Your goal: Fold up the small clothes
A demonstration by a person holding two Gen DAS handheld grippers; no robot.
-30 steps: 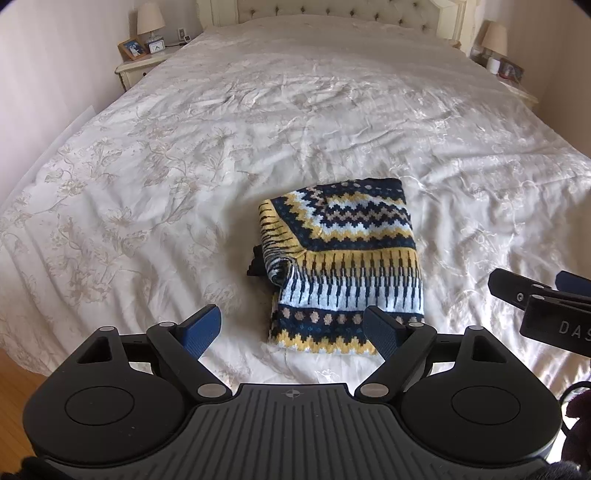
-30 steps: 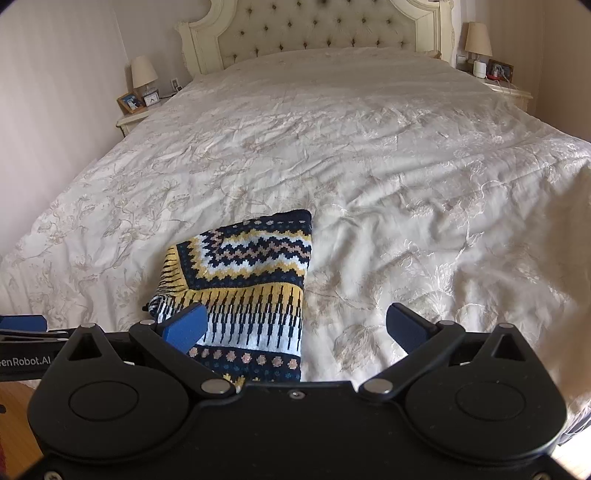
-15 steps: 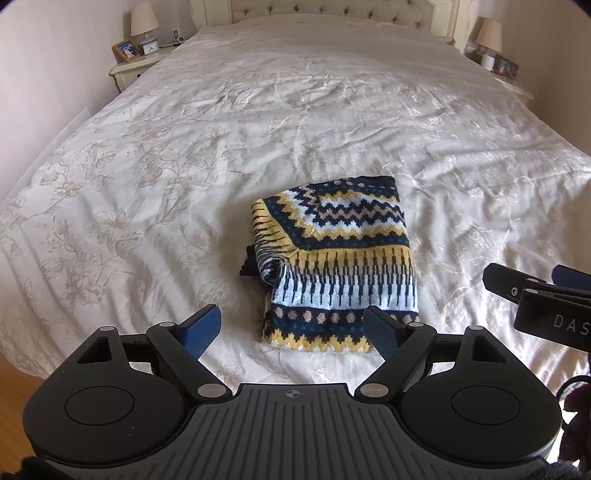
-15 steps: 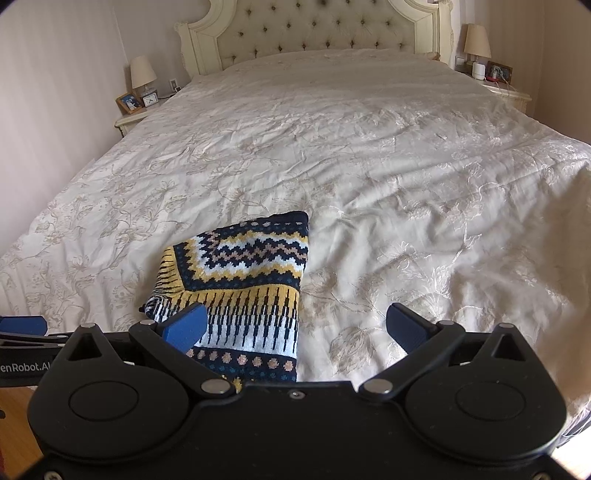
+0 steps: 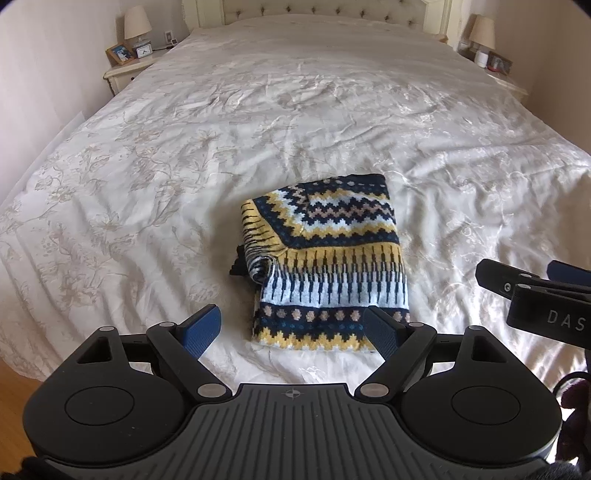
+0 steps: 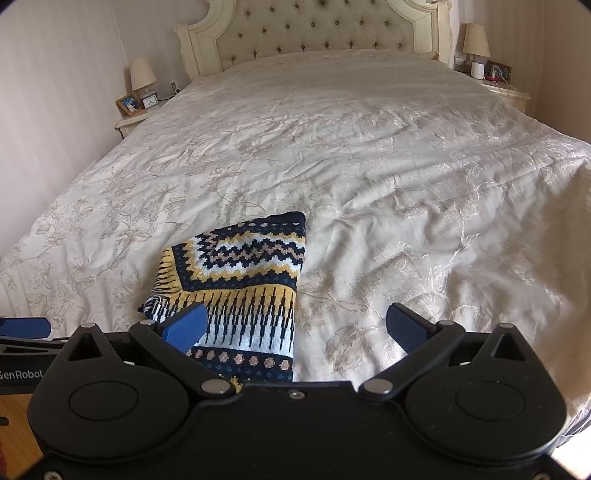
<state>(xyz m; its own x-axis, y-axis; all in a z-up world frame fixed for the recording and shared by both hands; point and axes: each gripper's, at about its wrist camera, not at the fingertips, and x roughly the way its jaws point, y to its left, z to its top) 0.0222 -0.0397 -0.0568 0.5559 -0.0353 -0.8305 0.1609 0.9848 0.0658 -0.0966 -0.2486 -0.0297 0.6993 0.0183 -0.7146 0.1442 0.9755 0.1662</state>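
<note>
A small knitted garment (image 5: 328, 266) with navy, yellow and white zigzag bands lies folded into a rectangle near the foot of the bed (image 5: 258, 129); a bunched bit sticks out at its left edge. My left gripper (image 5: 291, 328) hovers open just in front of the garment's near hem, nothing between its blue pads. In the right wrist view the same garment (image 6: 243, 280) lies at lower left. My right gripper (image 6: 295, 326) is open too, holding nothing, its left pad over the garment's lower left part. That right gripper (image 5: 535, 291) also shows at the right edge of the left wrist view.
The bed has a cream floral bedspread and a tufted headboard (image 6: 314, 33). A nightstand with a lamp, frame and clock (image 5: 133, 62) stands at the far left, another with a lamp (image 6: 491, 85) at the far right. Wooden floor (image 5: 18, 384) shows at the lower left.
The left wrist view has pulled back a little and the garment sits slightly higher in it. Both grippers stay open; the garment has not moved.
</note>
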